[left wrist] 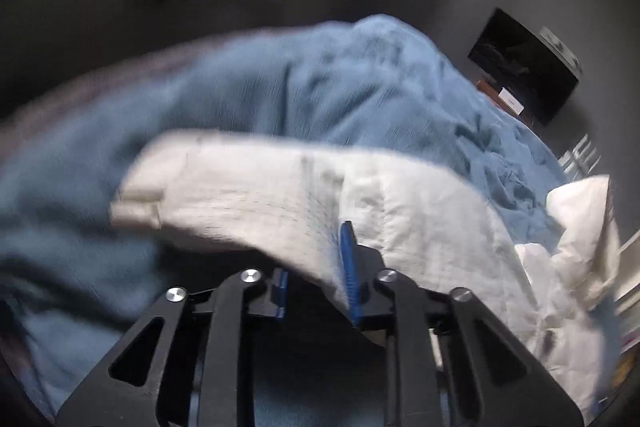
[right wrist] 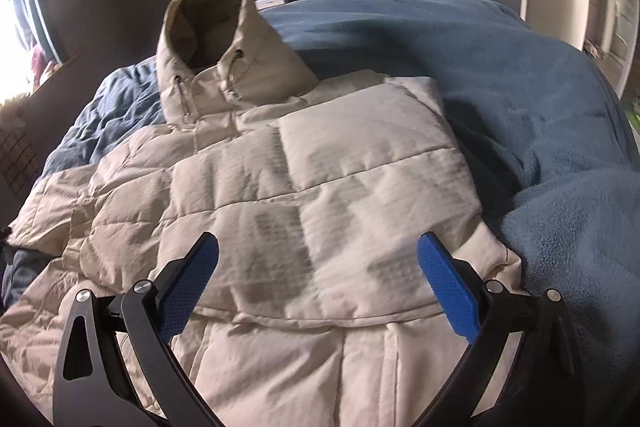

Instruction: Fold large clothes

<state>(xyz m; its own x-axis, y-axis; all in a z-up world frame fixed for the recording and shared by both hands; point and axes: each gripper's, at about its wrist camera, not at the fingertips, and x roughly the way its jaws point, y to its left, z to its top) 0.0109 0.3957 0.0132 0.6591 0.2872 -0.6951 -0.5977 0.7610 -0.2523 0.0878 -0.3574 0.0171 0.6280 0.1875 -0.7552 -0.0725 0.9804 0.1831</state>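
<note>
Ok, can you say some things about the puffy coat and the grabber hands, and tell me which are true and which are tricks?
1. The puffy jacket is cream coloured. True.
2. The jacket lies on a red blanket. False: the blanket under it is blue.
3. The right gripper has its fingers wide apart above the jacket. True.
4. The left gripper holds nothing. False: its blue pads are pinched on a piece of the jacket's fabric.
5. The jacket's hood is tucked away out of sight. False: it sticks up at the far end, with the opening showing.
</note>
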